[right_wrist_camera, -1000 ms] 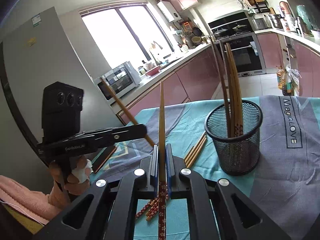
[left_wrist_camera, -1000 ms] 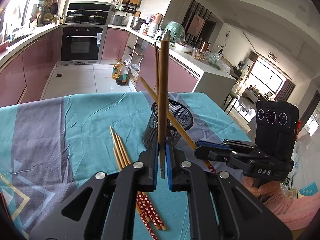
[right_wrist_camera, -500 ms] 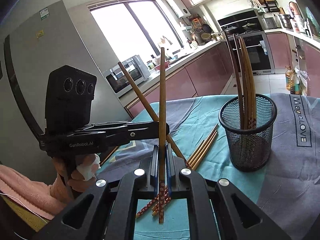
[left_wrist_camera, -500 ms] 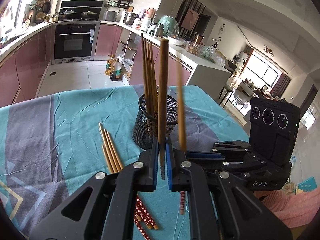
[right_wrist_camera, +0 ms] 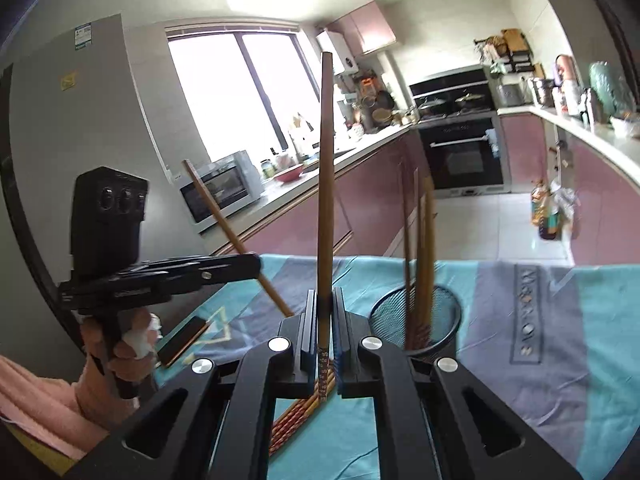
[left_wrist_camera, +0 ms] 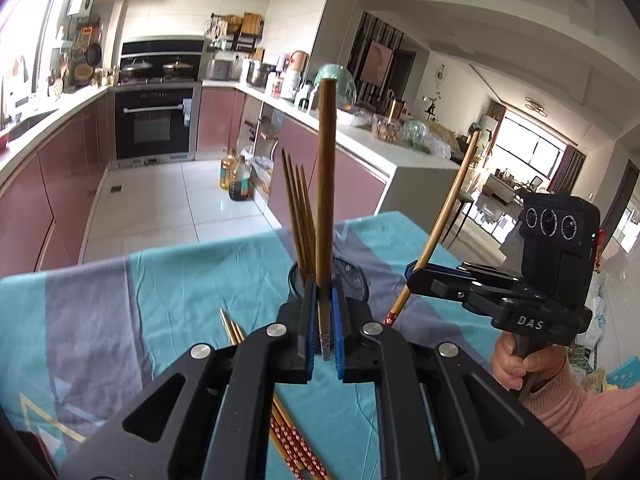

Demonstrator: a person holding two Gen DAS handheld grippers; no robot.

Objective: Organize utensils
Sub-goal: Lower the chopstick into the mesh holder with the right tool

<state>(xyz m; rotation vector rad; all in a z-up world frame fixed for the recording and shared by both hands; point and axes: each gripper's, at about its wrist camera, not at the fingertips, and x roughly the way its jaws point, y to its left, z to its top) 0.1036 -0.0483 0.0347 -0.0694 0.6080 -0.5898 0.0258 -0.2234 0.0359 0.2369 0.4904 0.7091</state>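
Above patterned tablecloth (left_wrist_camera: 168,280), round mesh cup (right_wrist_camera: 436,320), slender wooden chopsticks (left_wrist_camera: 326,184)

Left tool (left_wrist_camera: 323,320), right tool (right_wrist_camera: 323,332) — both clamped.

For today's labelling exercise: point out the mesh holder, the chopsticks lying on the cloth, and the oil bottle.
mesh holder (right_wrist_camera: 438,334): right wrist view, front wall.
chopsticks lying on the cloth (right_wrist_camera: 294,420): right wrist view, patterned ends.
oil bottle (left_wrist_camera: 239,179): left wrist view, body.

Left view: holder (left_wrist_camera: 352,276) mostly hidden behind left gripper (left_wrist_camera: 325,344); only part of the rim shows. Loose chopsticks (left_wrist_camera: 234,330) pass under the gripper body, lower ends cut by bottom edge. Right view: chopsticks in holder (right_wrist_camera: 424,248) blurred; count unclear. Loose chopsticks (right_wrist_camera: 296,420) partly covered.
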